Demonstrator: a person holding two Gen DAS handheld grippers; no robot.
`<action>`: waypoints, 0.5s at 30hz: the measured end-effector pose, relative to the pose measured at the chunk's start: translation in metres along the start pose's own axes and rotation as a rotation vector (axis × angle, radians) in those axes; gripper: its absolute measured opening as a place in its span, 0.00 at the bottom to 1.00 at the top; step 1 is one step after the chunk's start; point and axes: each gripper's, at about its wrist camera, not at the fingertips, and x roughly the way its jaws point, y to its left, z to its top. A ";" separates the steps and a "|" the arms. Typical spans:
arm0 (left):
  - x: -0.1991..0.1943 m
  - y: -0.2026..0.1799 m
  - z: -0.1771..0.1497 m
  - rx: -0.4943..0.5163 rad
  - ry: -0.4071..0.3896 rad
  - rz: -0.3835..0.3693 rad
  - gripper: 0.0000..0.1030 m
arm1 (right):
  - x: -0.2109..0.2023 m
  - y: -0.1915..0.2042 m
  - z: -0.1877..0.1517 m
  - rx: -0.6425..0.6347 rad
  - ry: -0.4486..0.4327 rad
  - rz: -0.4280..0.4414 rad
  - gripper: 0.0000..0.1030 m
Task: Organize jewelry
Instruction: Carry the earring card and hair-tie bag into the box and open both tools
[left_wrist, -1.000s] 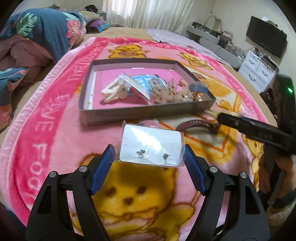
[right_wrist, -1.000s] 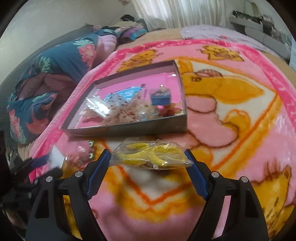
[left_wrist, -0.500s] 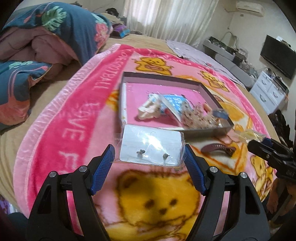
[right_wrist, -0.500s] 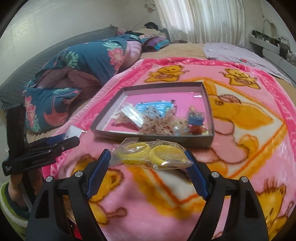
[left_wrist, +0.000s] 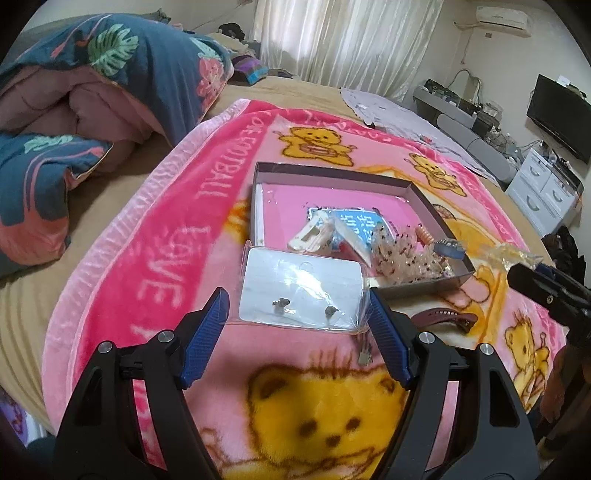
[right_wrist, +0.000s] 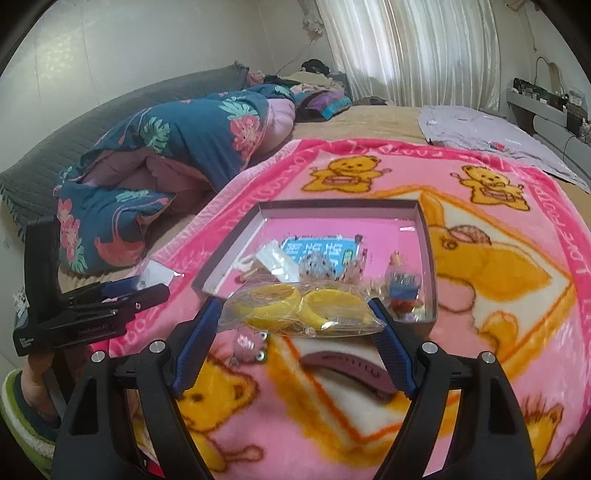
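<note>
My left gripper (left_wrist: 296, 299) is shut on a clear sleeve holding a white earring card (left_wrist: 301, 284) with two small studs, lifted above the pink blanket. The bag of yellow bangles (right_wrist: 303, 308) is a clear packet, and my right gripper (right_wrist: 295, 312) is shut on it, also off the blanket. Ahead of both lies the shallow grey box (left_wrist: 332, 171) (right_wrist: 332, 205), holding a cream hair clip (left_wrist: 314, 234), a blue card (right_wrist: 321, 253) and several beaded pieces. A maroon hair clip (right_wrist: 343, 365) (left_wrist: 443, 317) and a small pink pearl piece (right_wrist: 251, 339) lie on the blanket near the box.
The pink teddy-bear blanket (left_wrist: 166, 240) covers the bed. A folded blue floral quilt (right_wrist: 166, 147) lies at the left. A white dresser (left_wrist: 546, 188) and a TV (left_wrist: 557, 114) stand at the right. A person's foot in a green slipper (right_wrist: 22, 406) shows at lower left.
Both grippers have risen and drawn back from the box, each still carrying its packet. The box now looks smaller and farther, and more of the bed shows.
</note>
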 end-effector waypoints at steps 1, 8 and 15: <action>0.001 0.000 0.002 0.002 0.001 0.002 0.65 | 0.000 -0.001 0.003 0.000 -0.006 -0.003 0.77; 0.013 -0.013 0.018 0.028 0.008 -0.006 0.65 | -0.003 -0.013 0.022 0.000 -0.042 -0.034 0.77; 0.026 -0.021 0.032 0.051 0.013 -0.011 0.65 | -0.004 -0.028 0.035 0.022 -0.067 -0.061 0.77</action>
